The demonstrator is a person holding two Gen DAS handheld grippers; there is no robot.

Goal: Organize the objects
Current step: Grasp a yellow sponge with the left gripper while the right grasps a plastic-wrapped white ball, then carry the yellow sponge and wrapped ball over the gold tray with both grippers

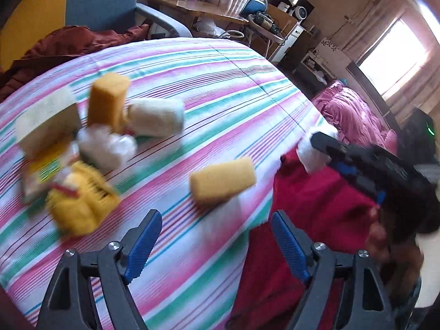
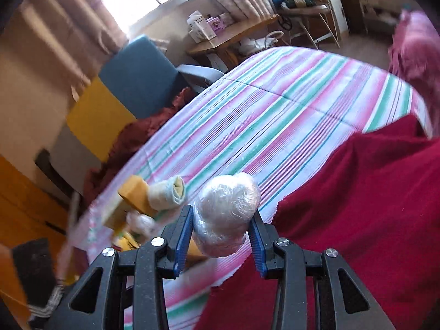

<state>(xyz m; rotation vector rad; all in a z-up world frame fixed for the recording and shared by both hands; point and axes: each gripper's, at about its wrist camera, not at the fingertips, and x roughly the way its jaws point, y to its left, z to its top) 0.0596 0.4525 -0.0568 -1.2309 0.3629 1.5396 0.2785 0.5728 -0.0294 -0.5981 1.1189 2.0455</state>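
Note:
On the striped bedsheet (image 1: 220,88) lie a yellow sponge (image 1: 222,183), an upright orange sponge (image 1: 108,101), a white rolled cloth (image 1: 156,118), a clear plastic-wrapped lump (image 1: 107,145), a yellow knitted item (image 1: 82,203) and a beige block (image 1: 46,123). My left gripper (image 1: 217,243) is open and empty, just short of the yellow sponge. My right gripper (image 2: 221,232) is shut on a white ball wrapped in clear plastic (image 2: 225,211), held above the bed; it shows in the left wrist view (image 1: 327,148) over the red cloth (image 1: 310,220). The pile also shows in the right wrist view (image 2: 154,195).
A red cloth (image 2: 357,206) covers the near right of the bed. A pink blanket (image 1: 354,115) lies at the far right. A blue chair (image 1: 107,0) and a dark red garment (image 1: 55,44) are behind the bed, with a cluttered wooden desk (image 1: 192,11) beyond.

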